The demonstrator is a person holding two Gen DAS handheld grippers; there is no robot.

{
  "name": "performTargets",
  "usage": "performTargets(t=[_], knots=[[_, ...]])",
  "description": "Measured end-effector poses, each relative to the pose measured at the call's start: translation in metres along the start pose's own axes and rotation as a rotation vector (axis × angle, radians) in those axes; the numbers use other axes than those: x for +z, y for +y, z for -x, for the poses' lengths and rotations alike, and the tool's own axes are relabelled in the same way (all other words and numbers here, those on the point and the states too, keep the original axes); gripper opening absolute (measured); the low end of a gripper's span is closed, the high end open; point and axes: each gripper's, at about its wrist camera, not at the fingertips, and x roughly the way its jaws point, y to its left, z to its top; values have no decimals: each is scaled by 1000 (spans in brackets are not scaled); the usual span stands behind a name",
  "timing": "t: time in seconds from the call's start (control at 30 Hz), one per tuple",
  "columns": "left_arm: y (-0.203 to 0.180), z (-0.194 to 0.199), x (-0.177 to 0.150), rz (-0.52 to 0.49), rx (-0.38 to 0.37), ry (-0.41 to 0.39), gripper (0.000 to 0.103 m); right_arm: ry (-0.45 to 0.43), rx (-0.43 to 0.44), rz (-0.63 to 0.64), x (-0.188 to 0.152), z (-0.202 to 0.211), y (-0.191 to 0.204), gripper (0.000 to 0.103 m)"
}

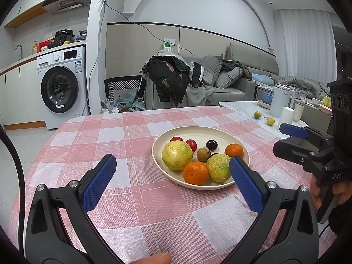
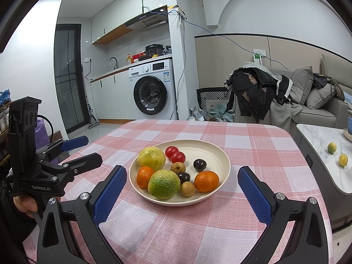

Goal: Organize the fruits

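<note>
A cream plate (image 2: 216, 154) (image 1: 198, 132) sits on the pink checked tablecloth (image 2: 198, 220). It holds two yellow-green citrus fruits (image 2: 163, 183) (image 2: 151, 158), two oranges (image 2: 206, 180) (image 2: 144, 176), two red tomatoes (image 2: 177, 156), two dark plums (image 2: 199, 164) and two brown longans (image 2: 188, 188). My right gripper (image 2: 182, 182) is open and empty, its jaws either side of the plate's near edge. My left gripper (image 1: 172, 169) is open and empty, just left of the plate, its right fingertip (image 1: 236, 165) in front of a citrus fruit (image 1: 219, 167).
A marble side table (image 2: 319, 136) at the right carries two small yellow-green fruits (image 2: 342, 159), a white kettle (image 1: 280, 100) and cups. A sofa piled with clothes (image 1: 173, 77) stands behind the table, a washing machine (image 1: 60, 85) at the left.
</note>
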Motion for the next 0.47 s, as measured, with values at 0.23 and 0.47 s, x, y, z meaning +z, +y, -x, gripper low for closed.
performTargets(t=[0.23,0.47], knots=[[1,0,-2,1,0,-4,102,0,0,0,0,0,0,103],[2,1,-2,0,1,-9,102,2,0,1,0,-1,0,103]])
